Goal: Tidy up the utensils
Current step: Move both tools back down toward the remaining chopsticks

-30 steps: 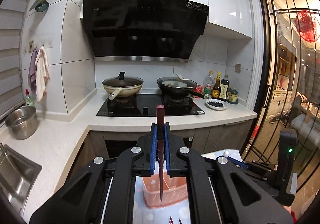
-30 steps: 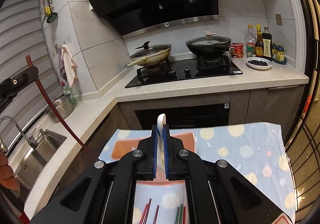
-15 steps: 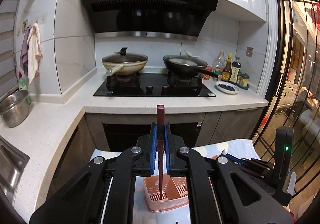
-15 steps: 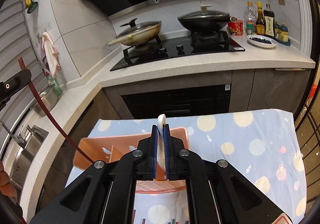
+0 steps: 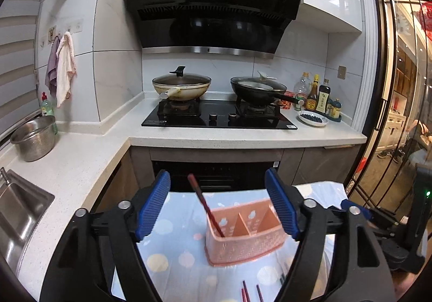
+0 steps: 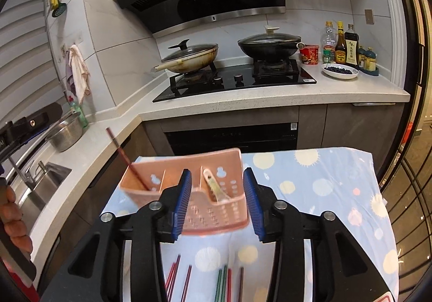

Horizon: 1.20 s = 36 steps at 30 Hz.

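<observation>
Both items have been let go since half a sec ago: then the dark red chopstick [image 5: 206, 209] was pinched in the left gripper [image 5: 217, 203] and the white spoon [image 6: 216, 187] in the right gripper [image 6: 217, 200]; now both sets of tongs are spread wide, w/ nothing held.

The chopstick is seen standing tilted in the left compartment of the pink caddy [image 5: 244, 245], upper end leaning far-left, lower end down inside. The spoon is lying slanted in the right compartment, per the right wrist view. The middle compartment looks unoccupied, though its floor is partly hidden by the right gripper's fingers.

The caddy is set on the blue dotted cloth [image 6: 324, 180] covering the table, near the kitchen counter [image 5: 243, 137]. More chopsticks [image 6: 224, 284], red and green ones, are left lying on the cloth at the near edge, between caddy and camera.

Judgement: two drops are done, task only partly complete; the loose sticks on the cloth are likely to be fetched next and sorted in w/ the red one.
</observation>
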Each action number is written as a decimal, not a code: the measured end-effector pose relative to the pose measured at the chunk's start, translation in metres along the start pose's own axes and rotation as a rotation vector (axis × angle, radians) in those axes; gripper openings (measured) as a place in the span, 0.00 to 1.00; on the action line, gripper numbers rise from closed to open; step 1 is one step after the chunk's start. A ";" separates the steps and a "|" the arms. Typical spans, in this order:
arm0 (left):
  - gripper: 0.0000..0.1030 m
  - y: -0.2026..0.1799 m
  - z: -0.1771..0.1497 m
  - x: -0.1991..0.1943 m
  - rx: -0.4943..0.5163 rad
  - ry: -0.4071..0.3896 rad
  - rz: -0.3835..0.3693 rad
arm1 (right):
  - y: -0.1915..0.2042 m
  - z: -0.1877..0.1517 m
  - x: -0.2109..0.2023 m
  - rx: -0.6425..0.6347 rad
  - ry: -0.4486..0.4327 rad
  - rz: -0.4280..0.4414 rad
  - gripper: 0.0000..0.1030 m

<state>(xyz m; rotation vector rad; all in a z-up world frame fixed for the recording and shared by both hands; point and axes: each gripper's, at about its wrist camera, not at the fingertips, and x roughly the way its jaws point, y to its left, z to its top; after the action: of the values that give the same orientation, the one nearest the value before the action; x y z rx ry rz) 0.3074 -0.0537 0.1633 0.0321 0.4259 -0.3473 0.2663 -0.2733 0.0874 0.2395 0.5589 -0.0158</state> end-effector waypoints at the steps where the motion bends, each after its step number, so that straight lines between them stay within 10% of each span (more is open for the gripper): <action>1: 0.72 -0.001 -0.006 -0.007 0.009 0.004 0.002 | 0.000 -0.006 -0.009 -0.003 0.001 -0.005 0.40; 17: 0.72 -0.003 -0.140 -0.079 0.010 0.193 -0.010 | 0.003 -0.150 -0.100 -0.015 0.096 -0.114 0.46; 36: 0.72 -0.021 -0.259 -0.078 0.016 0.437 -0.023 | -0.009 -0.233 -0.090 0.010 0.223 -0.163 0.46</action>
<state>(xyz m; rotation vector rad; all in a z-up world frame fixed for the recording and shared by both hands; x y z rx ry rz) 0.1307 -0.0218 -0.0395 0.1204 0.8564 -0.3663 0.0671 -0.2331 -0.0586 0.2064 0.8000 -0.1516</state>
